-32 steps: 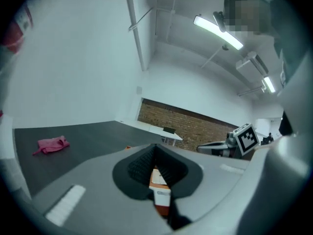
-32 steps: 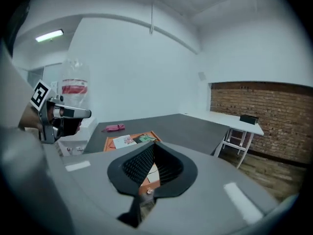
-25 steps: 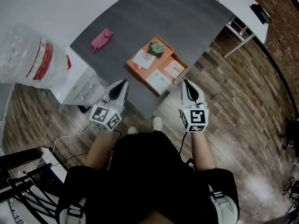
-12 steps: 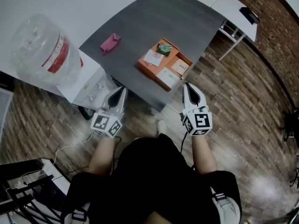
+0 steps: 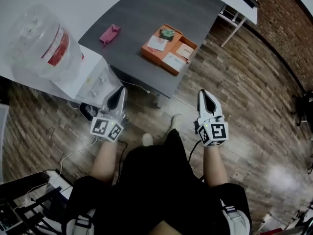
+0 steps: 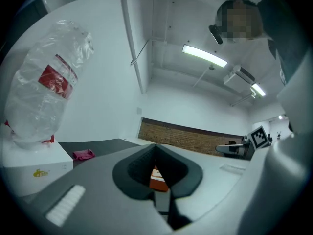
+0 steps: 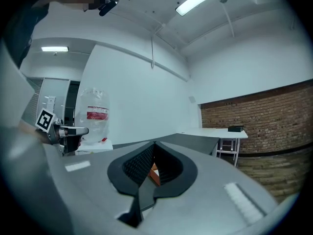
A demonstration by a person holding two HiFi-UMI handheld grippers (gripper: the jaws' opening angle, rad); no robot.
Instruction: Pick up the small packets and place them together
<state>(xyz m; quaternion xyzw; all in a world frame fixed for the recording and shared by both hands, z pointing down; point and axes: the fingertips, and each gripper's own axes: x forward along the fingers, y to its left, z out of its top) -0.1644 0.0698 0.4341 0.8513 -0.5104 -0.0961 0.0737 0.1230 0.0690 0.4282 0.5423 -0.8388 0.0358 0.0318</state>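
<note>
Both grippers hang over the wood-plank floor [image 5: 254, 97], short of the dark grey surface [image 5: 142, 9] — neither touches it. L gripper [image 5: 119, 96]: jaws clenched tip to tip, nothing btwn them. R gripper [image 5: 205, 97]: jaws likewise pressed together, empty. A shallow orange cardboard box [image 5: 152, 55] sits near the surface's front edge w/ pale flat small packets [image 5: 157, 43] and a crumpled green packet [image 5: 167, 33] inside. A small pink packet [image 5: 109, 34] lies alone on the surface, well apart from the box — to its left. A clear plastic water bottle w/ red label [image 5: 41, 43] stands on a white cabinet [image 5: 90, 80] beside the surface.
</note>
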